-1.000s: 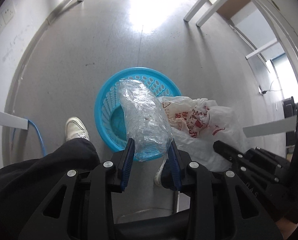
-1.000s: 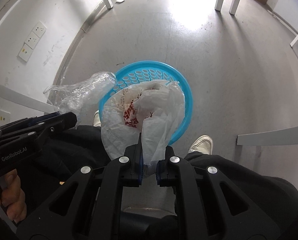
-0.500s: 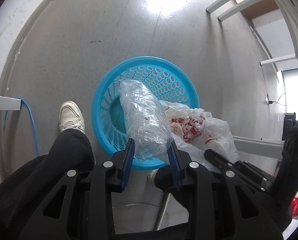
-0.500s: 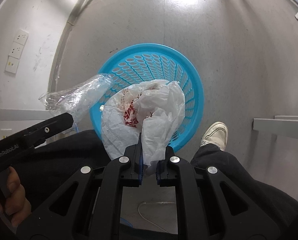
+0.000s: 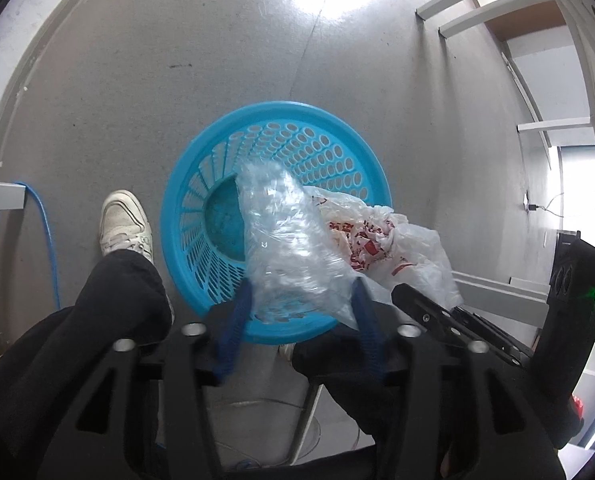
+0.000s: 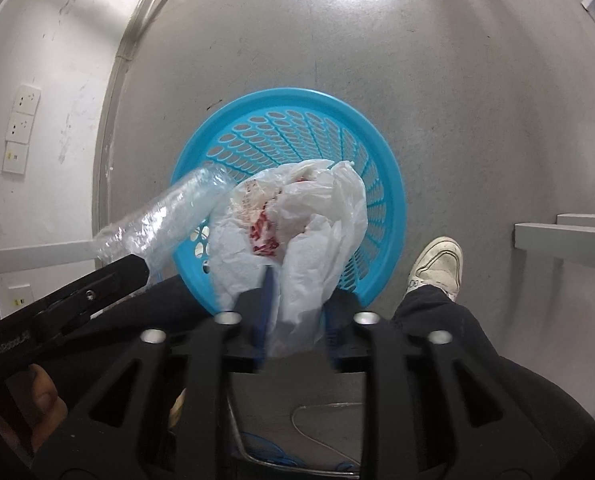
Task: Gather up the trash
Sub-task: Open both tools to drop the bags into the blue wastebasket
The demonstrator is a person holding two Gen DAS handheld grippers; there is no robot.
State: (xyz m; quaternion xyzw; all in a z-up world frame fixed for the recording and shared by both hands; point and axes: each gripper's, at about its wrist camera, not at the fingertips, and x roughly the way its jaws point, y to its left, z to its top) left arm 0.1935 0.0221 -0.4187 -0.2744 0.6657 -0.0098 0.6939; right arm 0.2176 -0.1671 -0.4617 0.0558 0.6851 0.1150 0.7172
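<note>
A round blue plastic basket (image 5: 329, 136) stands on the grey floor, seen from above; it also shows in the right wrist view (image 6: 297, 108). My left gripper (image 5: 301, 300) has its fingers spread, with a crumpled clear plastic bag (image 5: 285, 236) loose between them above the basket. My right gripper (image 6: 297, 300) has also parted its fingers around a white plastic bag with red print (image 6: 297, 224), which hangs over the basket's near side. The white bag shows in the left wrist view (image 5: 381, 236), and the clear bag in the right wrist view (image 6: 165, 220).
The person's legs and white shoes (image 5: 123, 220) (image 6: 437, 264) flank the basket. A blue cable (image 5: 45, 232) runs down at the left. White table legs (image 5: 469, 0) stand at the far right. Wall sockets (image 6: 21, 128) sit on the left wall.
Both grippers have moved over the basket and opened their fingers; the clear bag and the white bag are no longer pinched tight.
</note>
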